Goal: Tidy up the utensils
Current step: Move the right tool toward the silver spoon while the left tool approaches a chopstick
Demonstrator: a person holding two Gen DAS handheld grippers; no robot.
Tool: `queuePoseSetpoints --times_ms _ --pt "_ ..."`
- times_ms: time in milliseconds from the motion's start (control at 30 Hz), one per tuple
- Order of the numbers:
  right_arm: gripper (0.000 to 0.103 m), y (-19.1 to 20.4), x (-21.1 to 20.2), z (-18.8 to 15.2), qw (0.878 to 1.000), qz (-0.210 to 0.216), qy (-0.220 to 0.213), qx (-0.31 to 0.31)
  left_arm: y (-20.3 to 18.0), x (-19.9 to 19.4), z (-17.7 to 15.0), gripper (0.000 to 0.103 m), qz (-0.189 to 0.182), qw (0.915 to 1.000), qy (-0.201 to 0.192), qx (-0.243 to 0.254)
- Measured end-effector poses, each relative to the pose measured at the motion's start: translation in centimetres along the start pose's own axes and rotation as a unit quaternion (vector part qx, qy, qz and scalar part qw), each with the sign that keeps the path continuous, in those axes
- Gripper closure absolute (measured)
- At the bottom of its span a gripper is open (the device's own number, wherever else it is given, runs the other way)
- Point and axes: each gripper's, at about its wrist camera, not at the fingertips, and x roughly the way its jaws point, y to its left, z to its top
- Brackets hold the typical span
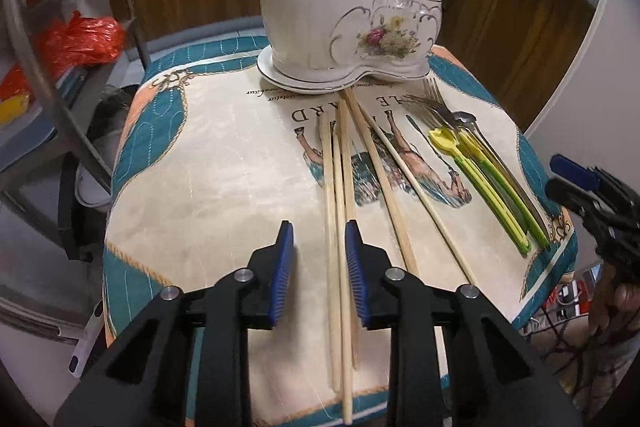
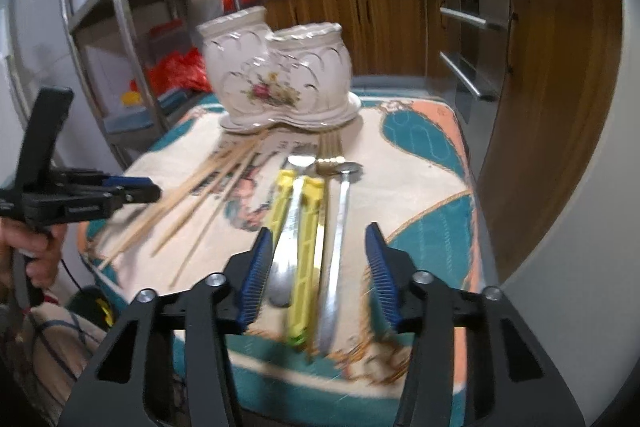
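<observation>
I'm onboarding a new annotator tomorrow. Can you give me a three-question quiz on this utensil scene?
1. True or false: the ceramic holder already has chopsticks standing in it.
2. Which lies between the left gripper fingers? A) forks B) chopsticks C) nothing
3. What colour are the plastic utensils lying between the right gripper fingers?

Key:
1. False; its openings show nothing inside, and the chopsticks lie flat on the cloth.
2. B; a few chopsticks run between the pads, which do not clearly press on them.
3. Yellow-green, beside metal cutlery.
</observation>
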Motion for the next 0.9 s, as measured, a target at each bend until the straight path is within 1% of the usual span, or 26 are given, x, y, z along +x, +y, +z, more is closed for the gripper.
queuePoseSetpoints --times_ms 133,200,267,433,533,700,833,900 --pt "0.069 -1.4 2.3 1.6 0.999 -0.004 0.054 -0.004 0.1 1.0 0.5 0.077 -0.014 0.9996 0.025 0.006" --pt "0.079 -1.9 3.2 2.1 0.997 0.000 0.074 0.000 0.0 1.4 0.8 0.077 -0.015 0.9994 0.032 0.006" --pt "0.081 -2.1 4.0 2.7 0.996 0.005 0.092 0.003 0.2 1.7 1.0 0.077 -0.018 0.9992 0.035 0.004" --pt "0.082 -1.9 5.6 3.8 0.991 0.030 0.129 0.009 0.6 1.9 1.5 0.078 -0.039 0.9983 0.043 -0.003" --pt "0.082 -1.7 6.0 4.2 0.989 0.039 0.139 0.012 0.7 1.6 1.6 0.078 -0.045 0.9980 0.043 -0.005" --pt "0.082 -1.3 6.7 4.4 0.986 0.038 0.160 0.009 0.6 2.2 1.8 0.078 -0.049 0.9970 0.060 -0.001" --pt "0.082 -1.0 7.2 4.9 0.984 0.033 0.175 0.000 1.0 2.4 2.4 0.081 -0.053 0.9962 0.068 -0.009" --pt "0.082 -0.9 7.5 5.2 0.983 0.031 0.183 -0.004 1.3 2.5 2.8 0.081 -0.064 0.9953 0.070 -0.018"
